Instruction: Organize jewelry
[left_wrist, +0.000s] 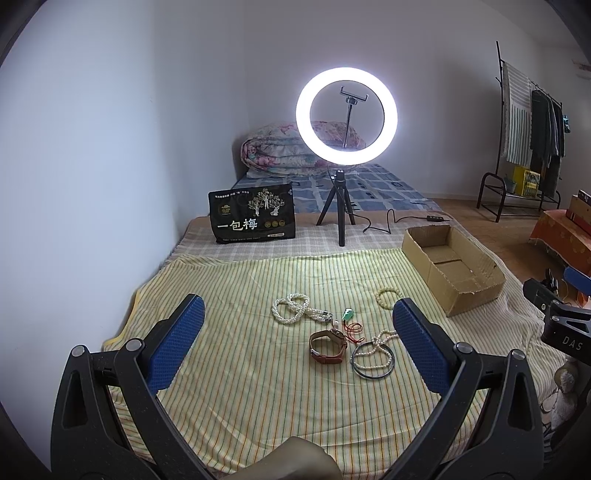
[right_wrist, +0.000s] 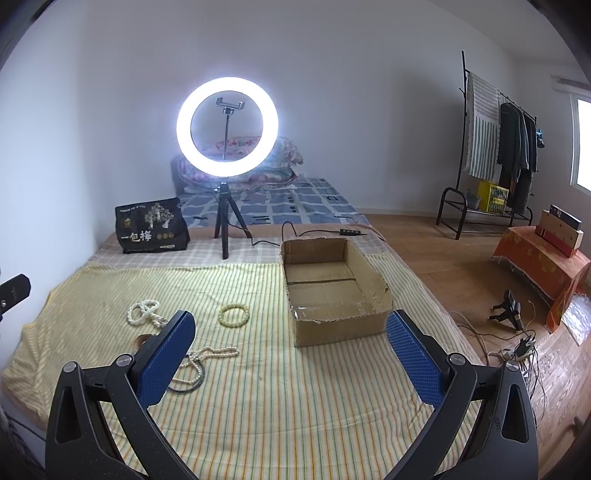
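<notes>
Jewelry lies loose on the striped cloth (left_wrist: 229, 369) over the bed: pearls (left_wrist: 291, 308), watch (left_wrist: 328, 347), bangle (left_wrist: 373, 360), bead bracelet (right_wrist: 233, 315), all grouped within reach. Box (right_wrist: 332, 295) stands empty just beside, presumably to receive them. Left tool (left_wrist: 295, 343) and right tool (right_wrist: 291, 350) both hover spread, holding nothing; sorting not yet begun.

I read three large white characters, "一包梅", on the black bag (left_wrist: 252, 212) standing on the bed. Its smaller print is too fine for me. On the black device (left_wrist: 565, 332) at the right edge I make out "DAS".
</notes>
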